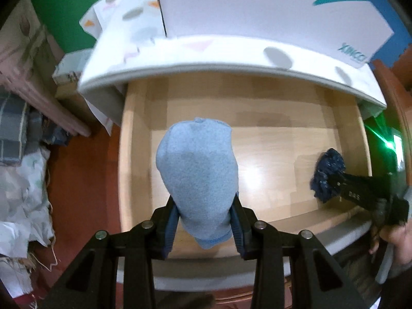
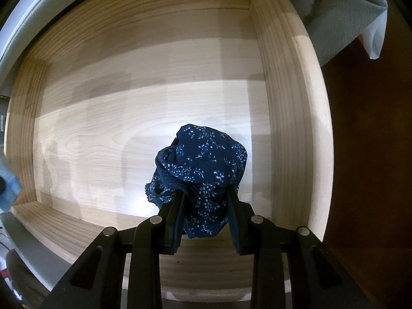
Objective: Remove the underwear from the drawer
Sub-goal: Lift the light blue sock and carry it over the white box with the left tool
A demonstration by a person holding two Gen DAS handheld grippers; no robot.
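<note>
**Two garments gripped over an open wooden drawer**

Where the left wrist view begins at its left edge, a heap of pale patterned cloth [image 1: 23, 193] lies on the red-brown floor [image 1: 85, 180], with pink fabric [image 1: 38, 77] hanging above it.

Item 1. Open light-wood drawer [image 1: 270, 134], seen from above, with a pale grey front panel [image 1: 206, 275] along its near edge. A white cabinet top with pastel shapes [image 1: 206, 56] overhangs its far side, and a white box with teal lettering [image 1: 257, 7] stands on that top.

Item 2. Left gripper [image 1: 204, 221], black with blue pads, pointing steeply down. Its jaws are clamped on the light blue knit underwear [image 1: 198, 170], which bulges forward from between the pads and hangs above the left half of the drawer, clear of the drawer floor.

Item 3. Right gripper [image 1: 332, 182], entering from the right edge of that view, held by a hand [image 1: 396, 242]. In the right wrist view the right gripper [image 2: 206, 213] points straight down into the drawer [image 2: 128, 128], and its jaws are pressed closed on the bunched navy underwear with a small white floral print and lace trim [image 2: 203, 170]. That garment sits near the drawer's right wall [image 2: 288, 128]; whether its lower folds touch the drawer floor cannot be told.

Item 4. Grey-white cloth [image 2: 347, 13], hanging at the upper right corner beyond the drawer wall, beside dark brown floor [image 2: 373, 180].
</note>
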